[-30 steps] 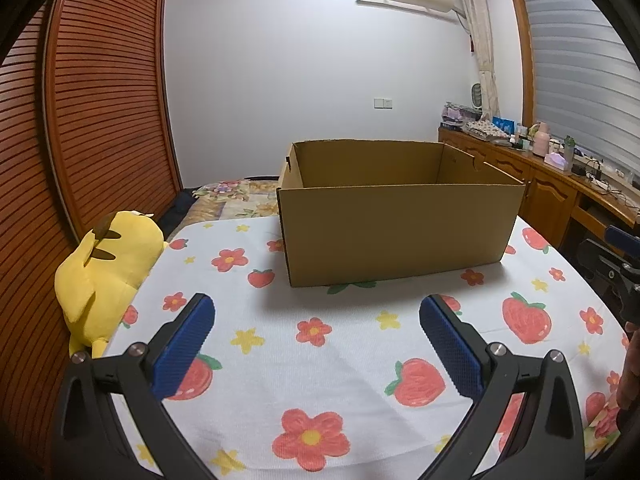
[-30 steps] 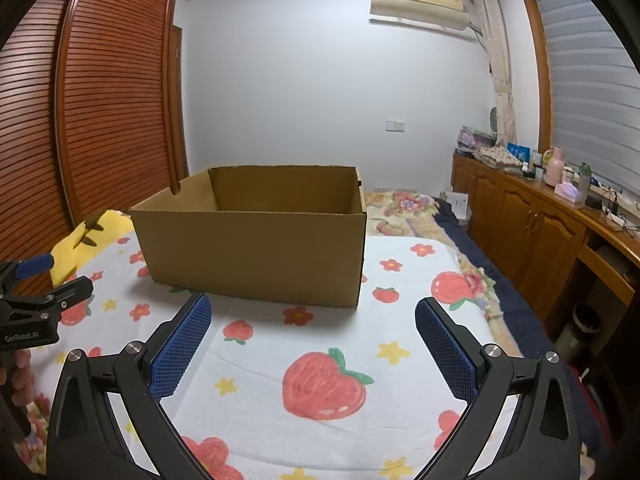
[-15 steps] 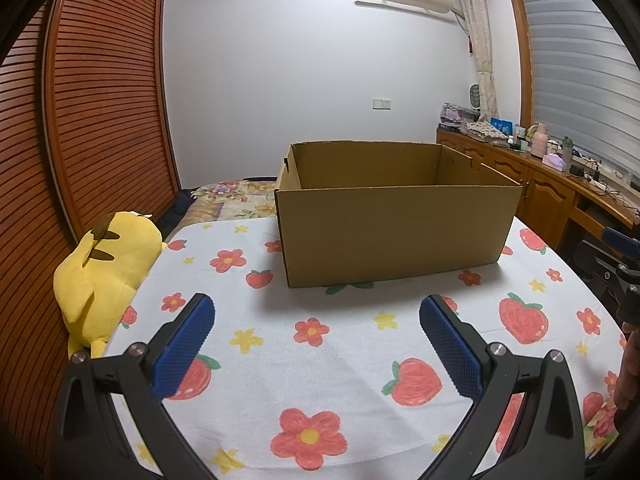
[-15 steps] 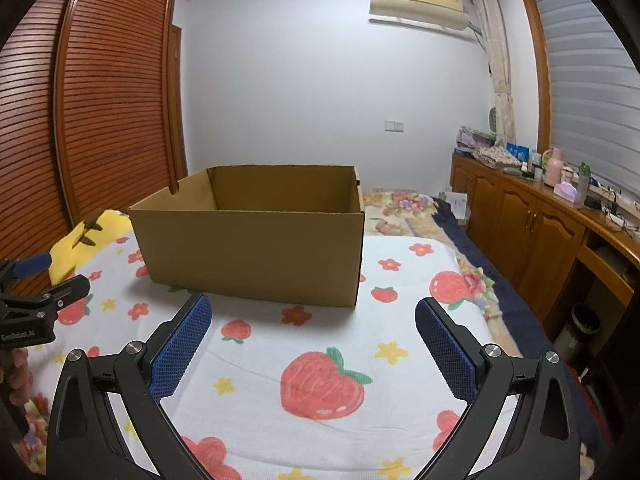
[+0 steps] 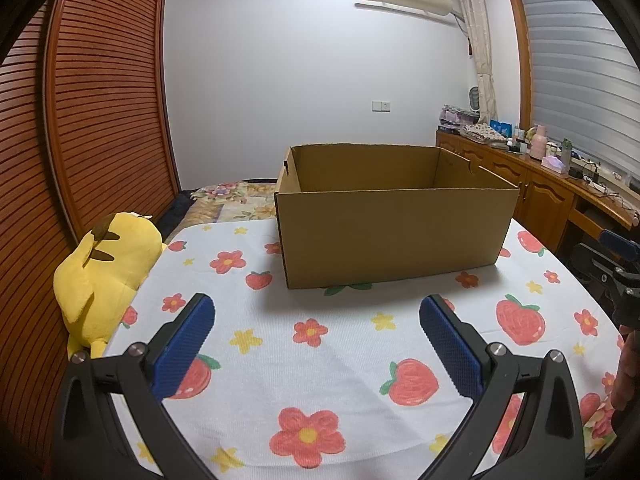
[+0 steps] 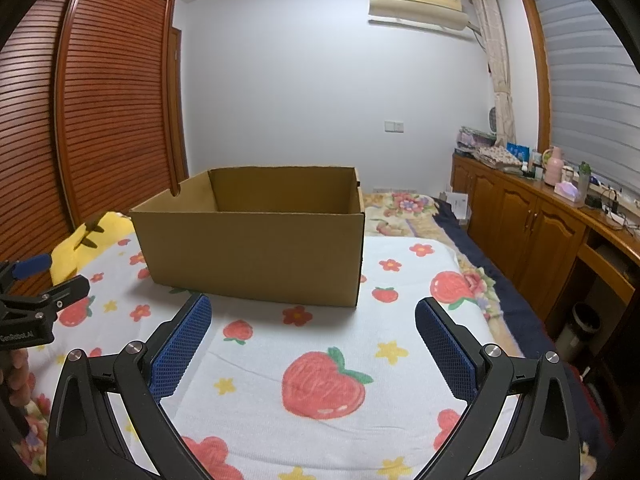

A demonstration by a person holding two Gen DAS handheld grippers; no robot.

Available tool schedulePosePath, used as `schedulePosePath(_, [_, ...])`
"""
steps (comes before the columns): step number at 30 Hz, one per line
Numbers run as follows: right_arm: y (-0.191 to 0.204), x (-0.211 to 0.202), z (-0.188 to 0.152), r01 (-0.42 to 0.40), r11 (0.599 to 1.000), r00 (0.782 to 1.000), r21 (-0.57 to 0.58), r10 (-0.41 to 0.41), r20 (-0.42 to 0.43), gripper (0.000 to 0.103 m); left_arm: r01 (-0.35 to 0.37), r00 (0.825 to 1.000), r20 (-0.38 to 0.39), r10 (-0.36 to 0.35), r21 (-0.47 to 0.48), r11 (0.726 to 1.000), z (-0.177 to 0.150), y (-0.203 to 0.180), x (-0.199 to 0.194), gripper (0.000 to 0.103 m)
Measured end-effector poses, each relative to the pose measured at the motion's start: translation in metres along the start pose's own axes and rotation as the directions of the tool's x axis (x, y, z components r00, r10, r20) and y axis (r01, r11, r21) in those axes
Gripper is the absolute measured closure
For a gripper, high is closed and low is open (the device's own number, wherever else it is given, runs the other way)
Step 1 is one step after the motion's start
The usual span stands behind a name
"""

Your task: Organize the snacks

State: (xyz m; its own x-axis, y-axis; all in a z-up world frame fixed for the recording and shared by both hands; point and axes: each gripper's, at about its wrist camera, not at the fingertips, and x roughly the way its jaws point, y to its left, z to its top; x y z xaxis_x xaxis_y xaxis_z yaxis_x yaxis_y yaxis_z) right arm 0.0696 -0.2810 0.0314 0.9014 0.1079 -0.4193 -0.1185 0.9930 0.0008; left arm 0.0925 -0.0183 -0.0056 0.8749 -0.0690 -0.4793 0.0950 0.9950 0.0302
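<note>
A yellow plush toy (image 5: 100,276) lay left of the upright, open-topped cardboard box (image 5: 392,236), seemingly empty; left gripper (image 5: 318,334) and right gripper (image 6: 312,334) gaped wide, empty.

Your right gripper (image 6: 312,334) fills the bottom of the frame, its jaws spread wide with nothing between the blue pads (image 6: 182,346). Beyond them, in the centre of the frame, an open cardboard box (image 6: 256,252) sits on a white cloth (image 6: 256,364) printed with strawberries and flowers; you cannot see its floor from here. At the left edge your left gripper (image 6: 30,300) reaches in, with fingers (image 6: 16,372) of your hand just below it. A yellow plush toy (image 6: 86,246) lies behind it, beside the box's left end. Wooden cabinets (image 6: 532,232) run along the right of the frame.
</note>
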Motion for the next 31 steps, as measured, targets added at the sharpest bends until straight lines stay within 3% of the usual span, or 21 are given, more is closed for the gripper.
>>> schedulePosePath(31, [0.0009,0.0,-0.0015,0.007,1.0,1.0,-0.002,-0.007,0.002,0.0,0.0,1.0,-0.003,0.0,-0.004,1.0,-0.0003,0.0022,0.0021,0.0])
